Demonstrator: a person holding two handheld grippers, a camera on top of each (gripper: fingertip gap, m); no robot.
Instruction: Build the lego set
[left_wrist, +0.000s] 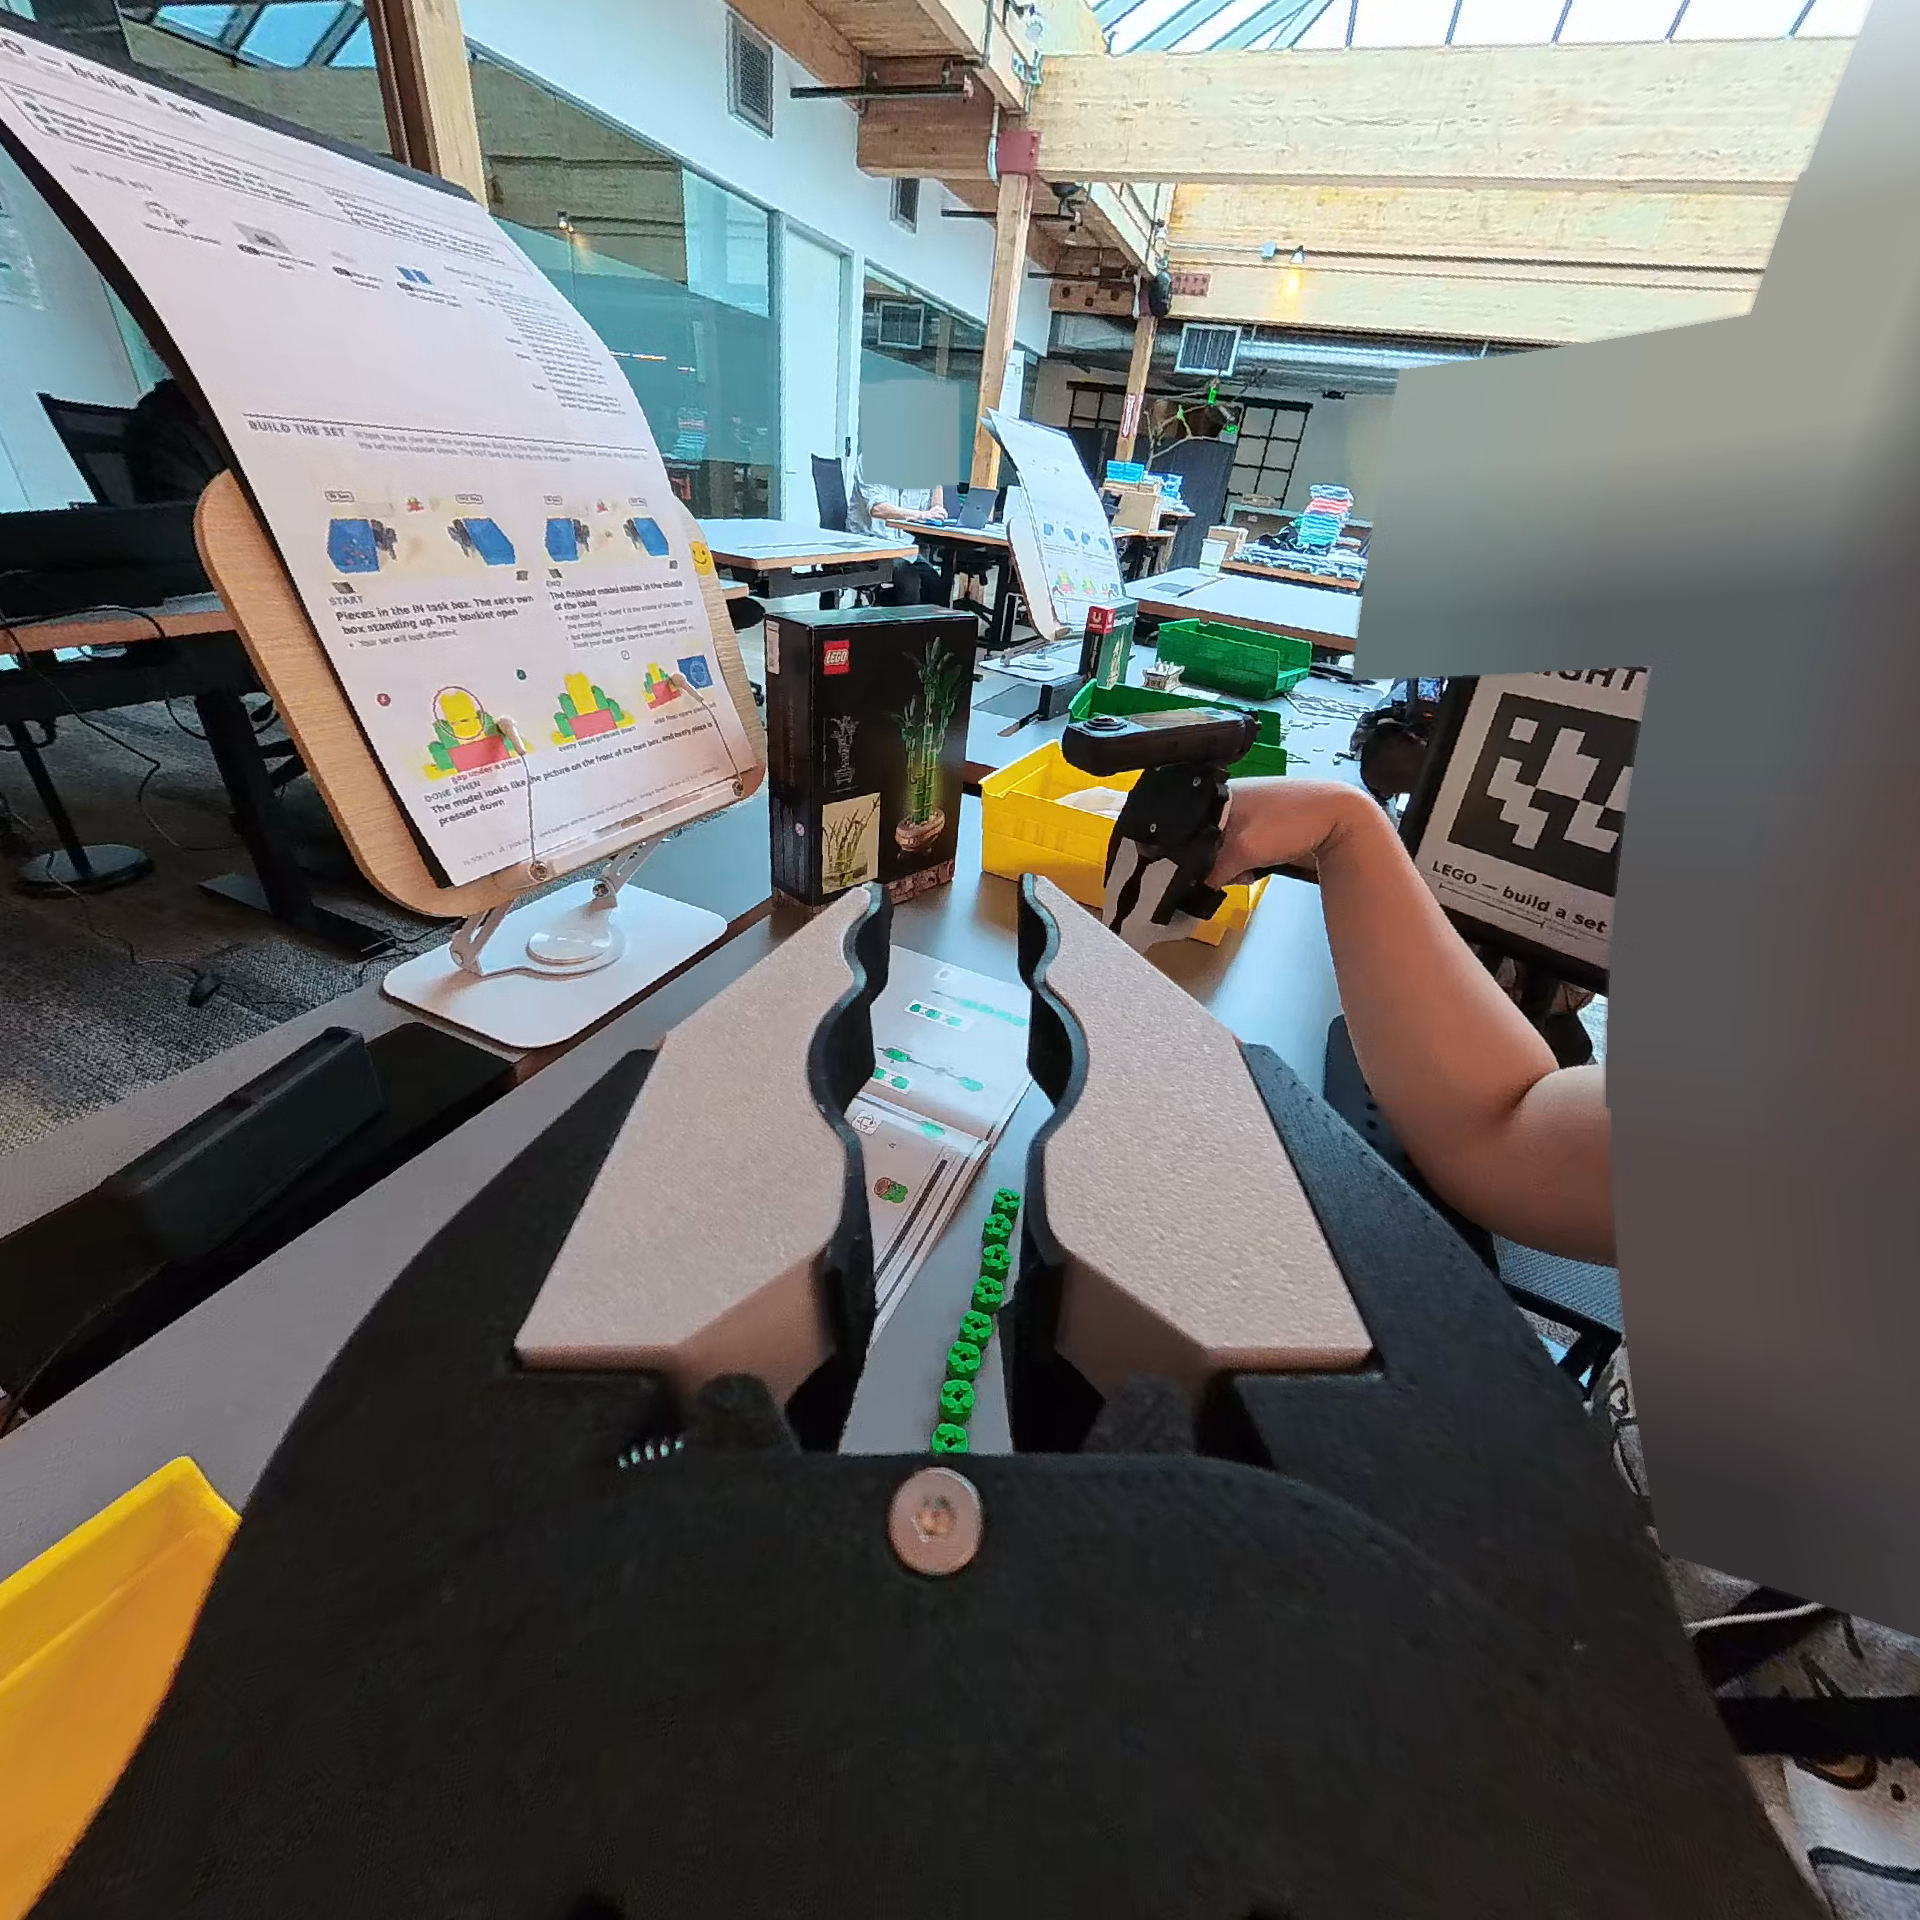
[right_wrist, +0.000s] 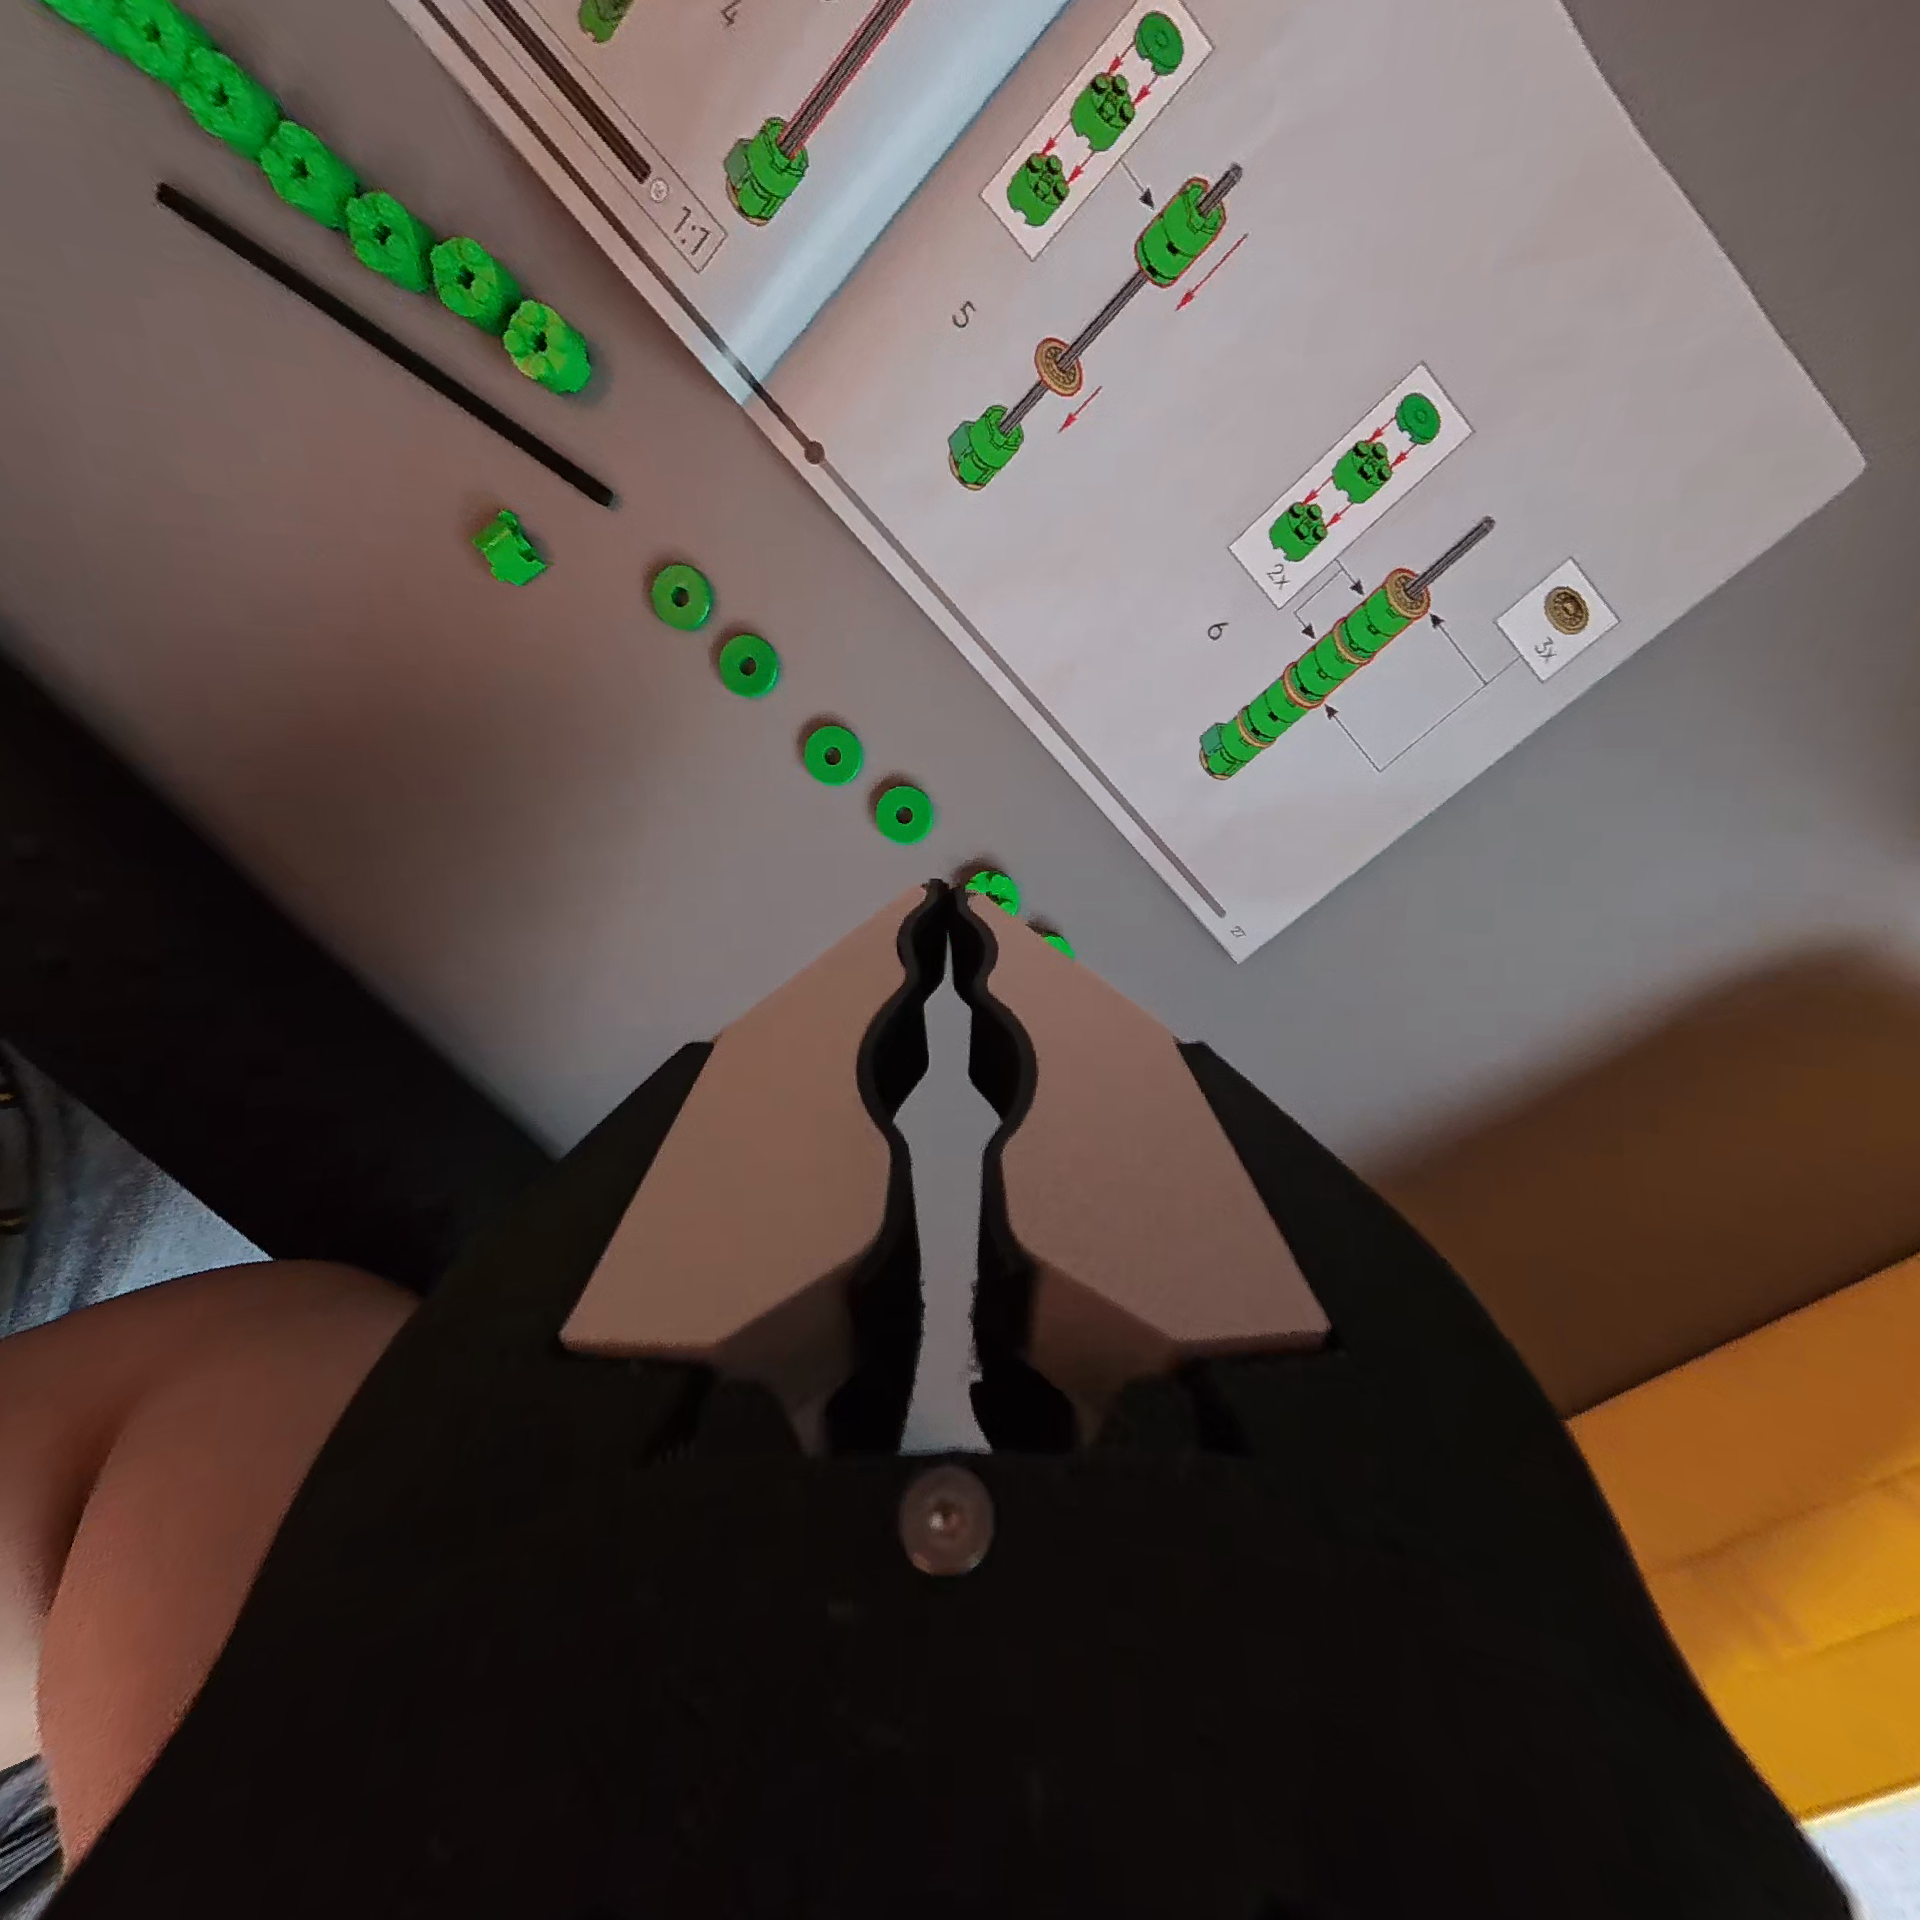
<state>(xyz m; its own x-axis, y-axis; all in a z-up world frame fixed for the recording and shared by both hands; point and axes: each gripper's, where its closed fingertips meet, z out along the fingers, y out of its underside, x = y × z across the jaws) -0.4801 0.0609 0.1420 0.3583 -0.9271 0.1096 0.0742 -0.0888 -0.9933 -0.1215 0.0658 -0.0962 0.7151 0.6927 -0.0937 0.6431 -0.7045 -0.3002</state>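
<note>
My left gripper (left_wrist: 956, 909) is open and empty, held above the dark table. Between its fingers I see a row of green round bricks (left_wrist: 977, 1320) and the open instruction booklet (left_wrist: 935, 1070). My right gripper (right_wrist: 943, 909) is shut with its tips touching and nothing visible between them. It points down at the table next to a line of flat green round plates (right_wrist: 831, 753); one plate (right_wrist: 992, 891) lies just behind its right fingertip. A black axle (right_wrist: 384, 348), a small green piece (right_wrist: 509, 548) and the green round bricks (right_wrist: 384, 239) lie beyond. The right gripper (left_wrist: 1164, 831) also shows in the left wrist view.
The set's black box (left_wrist: 873, 758) stands behind the booklet (right_wrist: 1351, 416). An instruction sheet on a wooden stand (left_wrist: 468, 582) is at the left. Yellow bins sit at the back right (left_wrist: 1029, 821) and near left (left_wrist: 83, 1662). A person's arm (left_wrist: 1455, 1039) crosses the right side. Tip to tip, the grippers are about 45 cm apart. It is some 15 cm from my right tips to the small green piece (right_wrist: 509, 548). The black axle (right_wrist: 384, 348) is about 20 cm from my right fingertips and 35 cm from my left.
</note>
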